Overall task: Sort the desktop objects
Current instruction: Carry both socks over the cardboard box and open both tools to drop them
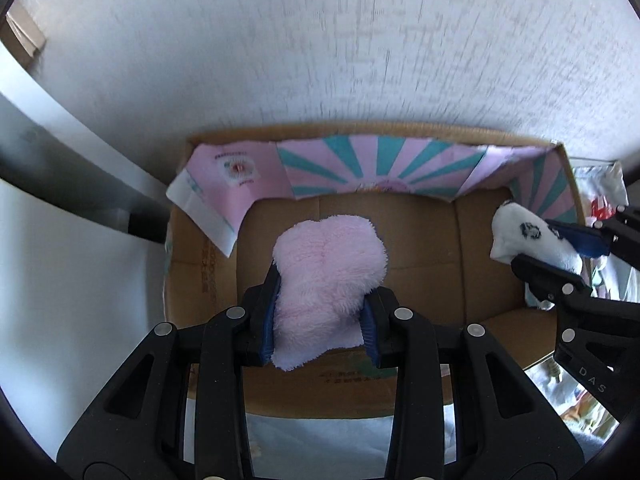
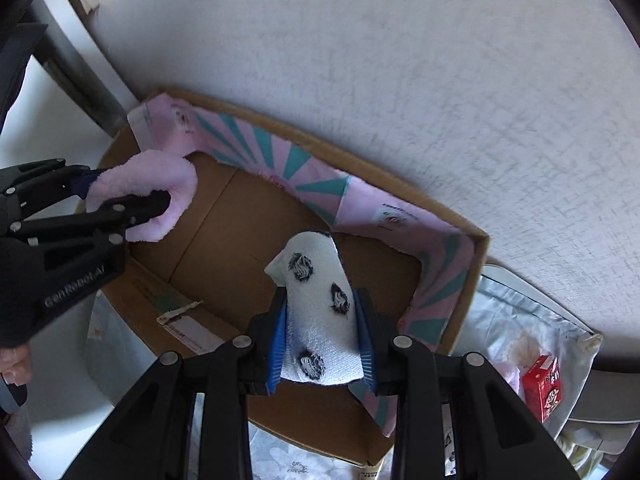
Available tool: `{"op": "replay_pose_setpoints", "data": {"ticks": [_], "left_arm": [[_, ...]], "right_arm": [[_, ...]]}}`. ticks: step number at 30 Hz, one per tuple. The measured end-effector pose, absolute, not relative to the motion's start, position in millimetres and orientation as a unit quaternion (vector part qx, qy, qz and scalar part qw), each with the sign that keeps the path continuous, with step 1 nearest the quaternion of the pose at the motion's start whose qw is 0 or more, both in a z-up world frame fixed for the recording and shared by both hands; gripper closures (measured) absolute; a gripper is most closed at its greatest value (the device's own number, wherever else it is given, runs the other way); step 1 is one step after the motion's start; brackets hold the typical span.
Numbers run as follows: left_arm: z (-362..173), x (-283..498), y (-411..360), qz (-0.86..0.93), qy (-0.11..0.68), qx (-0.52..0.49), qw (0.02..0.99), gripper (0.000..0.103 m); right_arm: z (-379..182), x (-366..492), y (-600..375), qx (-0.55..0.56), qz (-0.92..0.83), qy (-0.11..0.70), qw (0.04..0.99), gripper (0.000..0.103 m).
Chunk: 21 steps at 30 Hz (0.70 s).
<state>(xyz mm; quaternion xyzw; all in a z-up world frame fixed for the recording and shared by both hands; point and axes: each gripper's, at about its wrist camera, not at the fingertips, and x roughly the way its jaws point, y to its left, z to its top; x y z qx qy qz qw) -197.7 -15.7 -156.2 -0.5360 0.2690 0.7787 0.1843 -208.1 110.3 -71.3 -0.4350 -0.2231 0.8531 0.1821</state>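
The left gripper [image 1: 320, 316] has its fingers [image 1: 267, 320] clenched on a fluffy pink plush sock [image 1: 328, 272], which stands up at the centre of the left wrist view, over the open brown cardboard box [image 1: 420, 224] lined with a pink-and-teal striped paper sheet [image 1: 380, 168]. In the right wrist view the right gripper [image 2: 324, 344] grips a white knitted sock with black spots [image 2: 316, 300] at lower centre, also held above the box floor, which looks bare. Both soft pieces are pinched near the middle, probably so they stay bunched and cannot slip while carried. Holding them over the box suggests it is the bin chosen for them, and letting go would drop each inside. A small red carton [image 2: 544, 388] lies outside the box at lower right, on a crumpled pale floral cloth [image 2: 512, 328], seemingly unsorted.
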Motion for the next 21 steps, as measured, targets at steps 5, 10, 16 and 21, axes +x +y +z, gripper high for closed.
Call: {"op": "replay_pose_setpoints", "data": {"ticks": [5, 10, 16, 21], "left_arm": [[-161.6, -194.9, -20.7, 0.775, 0.268, -0.542, 0.185, 0.072], [-155.6, -187.7, -17.8, 0.786, 0.270, -0.523, 0.188, 0.053], [-134.9, -173.9, -13.5, 0.814, 0.259, -0.487, 0.181, 0.000], [-121.0, -180.6, -15.8, 0.817, 0.252, -0.490, 0.169, 0.000]], "right_arm": [[-82.0, -212.8, 105.0, -0.441, 0.846, -0.237, 0.183, 0.074], [-88.5, -214.5, 97.7, -0.443, 0.842, -0.251, 0.181, 0.074], [-98.5, -219.1, 98.8, -0.464, 0.832, -0.240, 0.187, 0.026], [-99.5, -211.6, 107.9, -0.479, 0.834, -0.199, 0.189, 0.001]]}}
